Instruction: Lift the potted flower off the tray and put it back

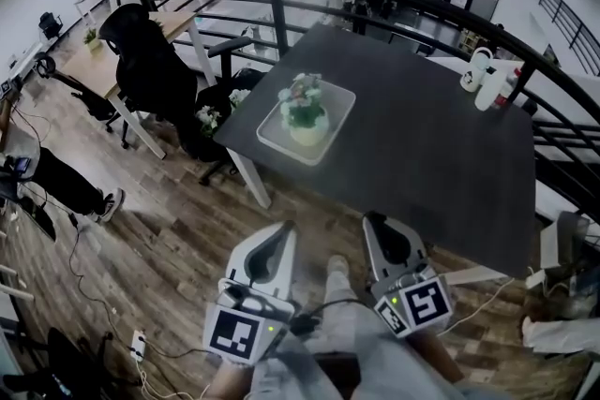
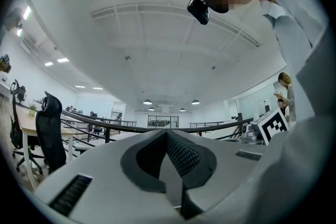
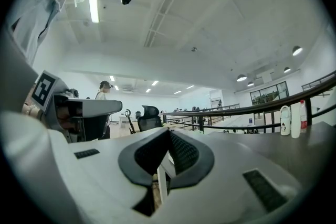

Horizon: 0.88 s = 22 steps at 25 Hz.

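The potted flower [image 1: 305, 112] stands upright in the pale tray [image 1: 339, 98], near the far left corner of the dark counter [image 1: 422, 173], in the upper middle of the head view. Nothing touches it. At the bottom of that frame the left claw [image 1: 281, 231] and the right claw [image 1: 375, 222] are side by side over the wooden floor [image 1: 141, 258], short of the counter's near edge and well apart from the tray. Both are closed on nothing: each gripper view shows its ribbed pads meeting with no object between them.

Judged from this, no lift is under way. The approach, the grip, the raise and the return all seem left to do, though a pot sitting in its tray would look the same once the task was finished.

Only the head view shows the flower and tray. The left gripper view looks level, taking in a black office chair [image 2: 50, 128] at left and a curved railing [image 2: 105, 126]. The right gripper view catches the counter's surface at lower right with white bottles [image 3: 290, 119] standing on it.
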Tool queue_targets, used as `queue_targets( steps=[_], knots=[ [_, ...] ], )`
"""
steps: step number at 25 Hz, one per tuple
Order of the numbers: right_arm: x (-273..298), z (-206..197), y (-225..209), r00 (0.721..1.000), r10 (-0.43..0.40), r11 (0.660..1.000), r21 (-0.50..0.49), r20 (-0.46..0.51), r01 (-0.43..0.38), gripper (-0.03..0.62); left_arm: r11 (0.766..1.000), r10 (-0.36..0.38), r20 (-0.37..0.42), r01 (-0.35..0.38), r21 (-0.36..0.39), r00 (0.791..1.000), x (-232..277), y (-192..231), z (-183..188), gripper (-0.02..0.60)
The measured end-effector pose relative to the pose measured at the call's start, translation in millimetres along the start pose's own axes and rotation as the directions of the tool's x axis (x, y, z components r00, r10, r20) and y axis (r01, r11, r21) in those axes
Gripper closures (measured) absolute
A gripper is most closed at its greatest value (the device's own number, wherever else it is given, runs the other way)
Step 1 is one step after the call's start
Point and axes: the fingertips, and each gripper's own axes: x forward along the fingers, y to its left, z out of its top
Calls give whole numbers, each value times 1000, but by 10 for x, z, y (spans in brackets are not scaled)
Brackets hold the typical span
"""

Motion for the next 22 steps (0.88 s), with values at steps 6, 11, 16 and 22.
queue_targets(
  steps=[6,11,16,22],
  knots=[
    [310,-52,-280,1000,17,1000,1,-17,-17,591,1000,10,-2,-10,-1,1000,379,150,-60,581],
    [651,-103,-582,998,44,999,0,-35,-44,589,999,34,-16,-34,-1,999,756,300,-131,581],
    [1041,-149,-794,994,94,995,-6,-57,-95,583,998,68,-29,-68,-4,997,1091,486,-181,581],
    [1475,-220,-979,976,193,979,-46,-97,-198,535,993,116,-36,-116,-2,993,1482,694,-202,582]
  ],
)
